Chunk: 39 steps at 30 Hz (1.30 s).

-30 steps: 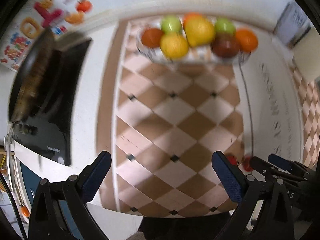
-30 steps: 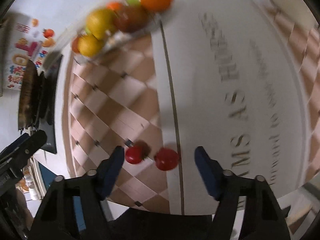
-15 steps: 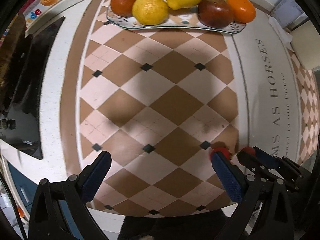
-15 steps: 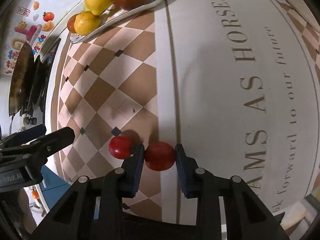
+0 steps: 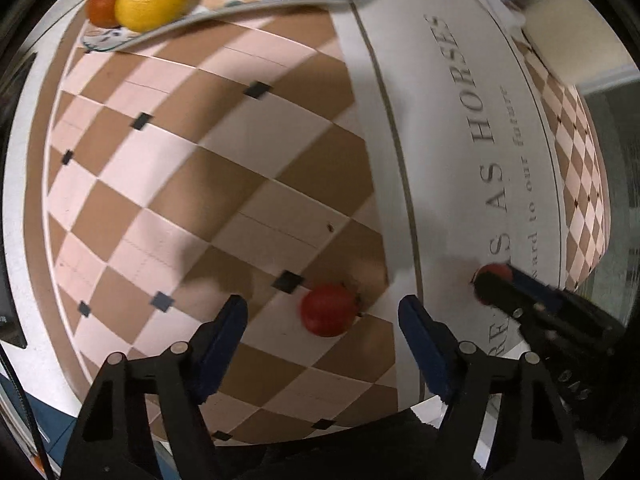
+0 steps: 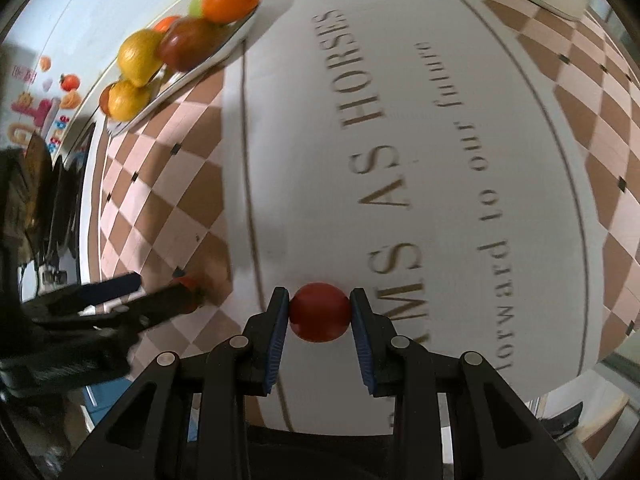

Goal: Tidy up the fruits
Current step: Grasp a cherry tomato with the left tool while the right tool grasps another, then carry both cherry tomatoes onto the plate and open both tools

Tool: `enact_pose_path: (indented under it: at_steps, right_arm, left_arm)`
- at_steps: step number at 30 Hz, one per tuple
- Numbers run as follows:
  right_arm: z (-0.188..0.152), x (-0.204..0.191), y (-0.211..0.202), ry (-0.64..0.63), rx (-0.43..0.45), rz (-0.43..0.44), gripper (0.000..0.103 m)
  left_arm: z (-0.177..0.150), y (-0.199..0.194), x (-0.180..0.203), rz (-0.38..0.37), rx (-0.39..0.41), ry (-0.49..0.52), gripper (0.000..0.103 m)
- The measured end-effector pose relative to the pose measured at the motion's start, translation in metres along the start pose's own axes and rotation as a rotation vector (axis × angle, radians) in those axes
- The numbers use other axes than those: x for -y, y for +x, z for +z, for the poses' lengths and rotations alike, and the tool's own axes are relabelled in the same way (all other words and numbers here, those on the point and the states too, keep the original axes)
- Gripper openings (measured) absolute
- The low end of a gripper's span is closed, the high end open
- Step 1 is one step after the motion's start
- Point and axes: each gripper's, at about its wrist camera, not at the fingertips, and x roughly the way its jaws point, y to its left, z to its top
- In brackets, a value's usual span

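My right gripper [image 6: 319, 312] is clamped on a small red tomato [image 6: 319, 312], one pad pressed against each side, with the fruit sitting out at the fingertips over the white lettered part of the surface [image 6: 460, 200]. My left gripper [image 5: 323, 320] is spread wide, and a second red tomato [image 5: 329, 315] lies on the checkered cloth right between its fingers, slightly nearer the right-hand one and not touching either. That is the relation that matters: the loose tomato is dead ahead of the left gripper, already inside its span, so the left hand is plainly the nearer one, and I judge closing there to be the next move. Both tomatoes are round, smooth and glossy, with no long axis to line up on; I expect them to roll if nudged. The tray [image 6: 224, 50] of lemons, oranges and apples sits at the far edge, well apart from both grippers.
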Motion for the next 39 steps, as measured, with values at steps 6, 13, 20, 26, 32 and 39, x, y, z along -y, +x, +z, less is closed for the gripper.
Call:
enact_pose_path:
  at_steps: [6,13,20,26,32,39]
  right_arm:
    - [0.004,0.005,-0.008,0.007,0.017,-0.003,0.034]
    - [0.010,0.003,-0.012,-0.001,0.029,-0.001,0.034]
    - [0.018,-0.006,-0.021,-0.020,0.045,0.024,0.034]
    - [0.041,-0.037,-0.031,-0.061,0.087,0.104,0.034]
    - [0.078,-0.104,-0.032,-0.127,0.142,0.234,0.034]
    - [0.120,-0.174,-0.006,-0.186,0.161,0.294,0.034]
  left_arm:
    - [0.003,0.011,0.010,-0.001,-0.022,0.016,0.049]
    - [0.007,0.012,0.011,0.001,-0.001,0.015,0.030]
    - [0.014,-0.013,-0.012,-0.047,0.038,-0.034,0.029]
    - [0.032,-0.073,-0.050,-0.110,0.153,-0.124,0.029]
    - [0.064,-0.123,-0.111,-0.149,0.266,-0.246,0.029]
    - [0.107,-0.128,-0.176,-0.167,0.286,-0.380,0.029]
